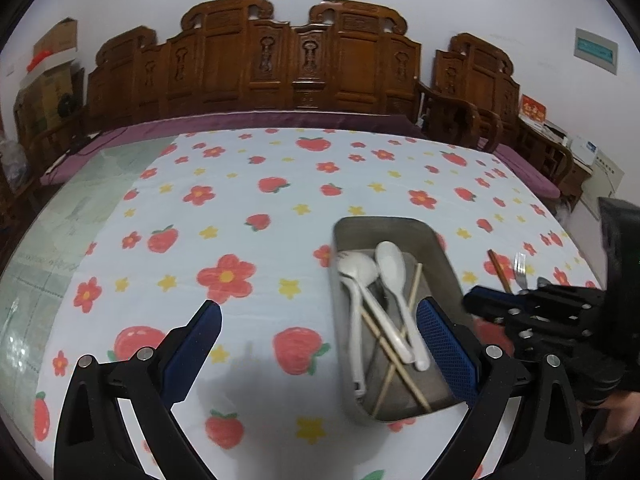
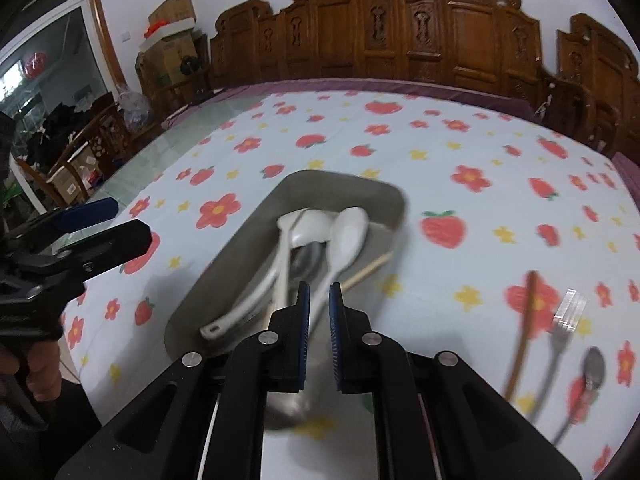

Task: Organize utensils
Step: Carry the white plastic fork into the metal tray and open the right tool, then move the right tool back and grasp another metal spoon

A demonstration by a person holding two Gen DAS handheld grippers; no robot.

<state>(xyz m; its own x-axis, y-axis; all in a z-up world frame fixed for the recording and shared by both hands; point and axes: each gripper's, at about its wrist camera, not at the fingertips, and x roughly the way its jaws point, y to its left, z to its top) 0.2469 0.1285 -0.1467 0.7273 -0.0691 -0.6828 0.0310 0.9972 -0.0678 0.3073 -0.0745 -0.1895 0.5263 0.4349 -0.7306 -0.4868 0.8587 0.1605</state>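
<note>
A grey metal tray (image 1: 440,248) (image 2: 384,196) sits on the flowered tablecloth and holds white spoons (image 1: 394,268) (image 2: 348,232), a metal spoon and light chopsticks (image 1: 414,288). My left gripper (image 1: 320,328) is wide open, low over the cloth, its right finger (image 1: 448,344) beside the tray. My right gripper (image 2: 319,300) hovers over the tray's near end, jaws nearly closed with a small gap and nothing between them. A brown chopstick (image 2: 524,328), a fork (image 2: 560,336) and a small spoon (image 2: 594,368) lie on the cloth right of the tray.
The table (image 1: 240,208) is covered by a white cloth with red flowers and strawberries. Carved wooden chairs (image 1: 280,56) line the far side. Cardboard boxes (image 2: 168,40) stand at the left wall. The right gripper also shows in the left wrist view (image 1: 532,308).
</note>
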